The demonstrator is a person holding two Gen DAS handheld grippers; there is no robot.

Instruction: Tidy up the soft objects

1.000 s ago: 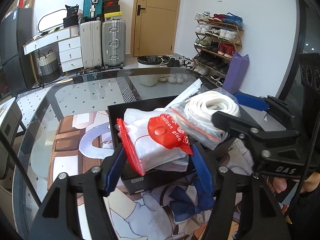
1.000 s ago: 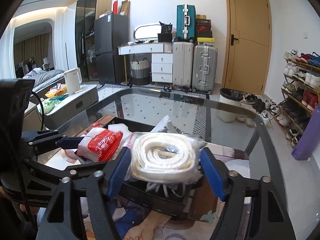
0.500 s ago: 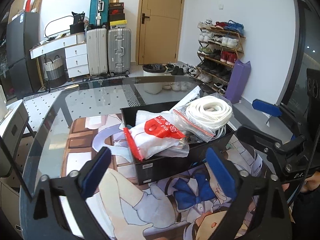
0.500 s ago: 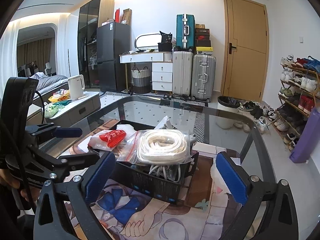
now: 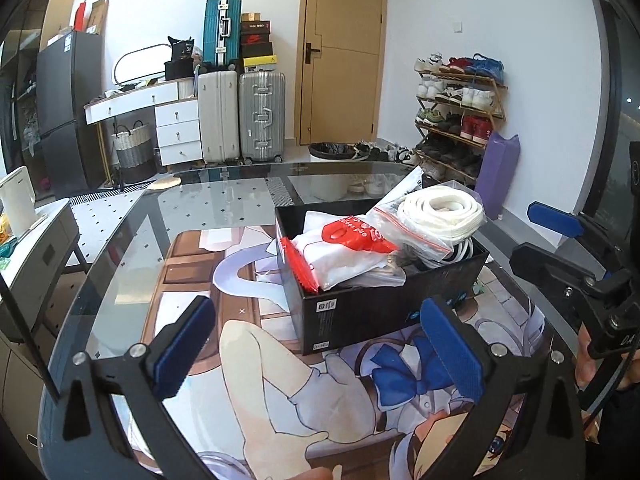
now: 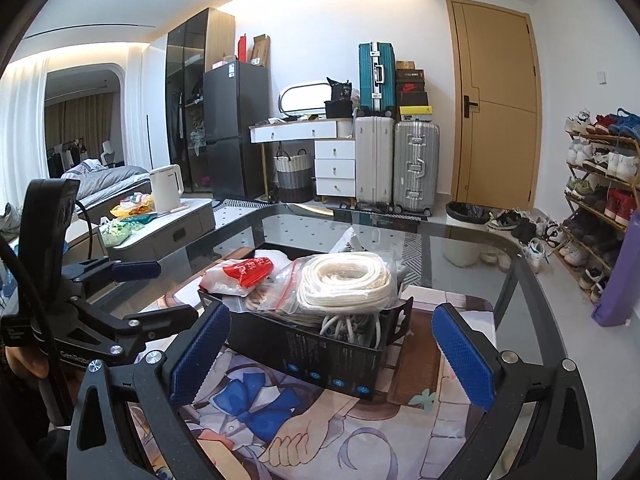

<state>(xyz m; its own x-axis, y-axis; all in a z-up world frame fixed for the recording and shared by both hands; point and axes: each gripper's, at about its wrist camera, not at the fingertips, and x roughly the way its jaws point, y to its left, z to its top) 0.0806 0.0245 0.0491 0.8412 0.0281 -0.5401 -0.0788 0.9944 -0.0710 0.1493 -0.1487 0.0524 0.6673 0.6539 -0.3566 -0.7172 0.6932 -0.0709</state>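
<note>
A glass desk [image 5: 224, 216] with a cartoon mat [image 5: 248, 360] stands in a room with suitcases [image 5: 262, 116], a door [image 5: 342, 52] and a shoe rack [image 5: 460, 112].

On the mat sits a black box [image 5: 360, 312]. A zip bag of white rope [image 5: 440, 216] lies on top at its right end, heaped above the rim, and a bag with a red label [image 5: 352, 248] lies at its left end, its red zip edge hanging over the box wall. More cords show underneath in the right wrist view.

The left gripper [image 5: 320, 344] hovers just in front of the box, jaws just spread wide, nothing between them; both bags lie released in the box. The right gripper [image 6: 332, 348] stands likewise before the rope end, jaws just opened and empty. Each gripper appears at the edge of the other's view.
</note>
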